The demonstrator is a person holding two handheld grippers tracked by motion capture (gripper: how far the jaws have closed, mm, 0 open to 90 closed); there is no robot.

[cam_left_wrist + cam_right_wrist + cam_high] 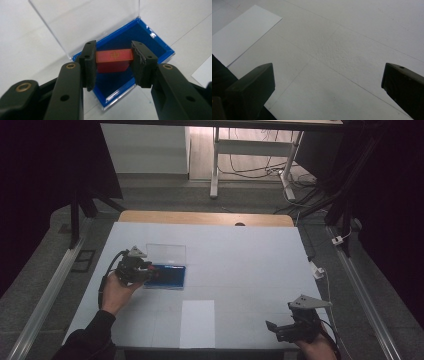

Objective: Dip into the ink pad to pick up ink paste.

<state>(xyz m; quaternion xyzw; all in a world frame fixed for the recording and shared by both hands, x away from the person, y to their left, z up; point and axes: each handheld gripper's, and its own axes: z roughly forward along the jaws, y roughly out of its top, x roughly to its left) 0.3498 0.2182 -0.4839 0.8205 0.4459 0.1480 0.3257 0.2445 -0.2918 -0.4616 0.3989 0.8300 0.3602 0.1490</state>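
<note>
A red block (113, 60) with a gold mark on top is clamped between the pads of my left gripper (113, 65), which is shut on it above a blue-lined box (152, 42). The box's clear lid (82, 22) stands open behind it. In the high view the left gripper (150, 271) hovers at the left end of the blue box (172, 276) with the lid (166, 253) upright. My right gripper (274, 329) rests near the table's front right, its jaws wide apart (328, 82) over bare white table with nothing between them.
A white sheet of paper (197, 322) lies at the front middle of the white table (240, 260), also seen as the white sheet (239, 35) in the right gripper view. Beyond the table's far wooden edge (205, 217) stand desk legs and cables on the floor.
</note>
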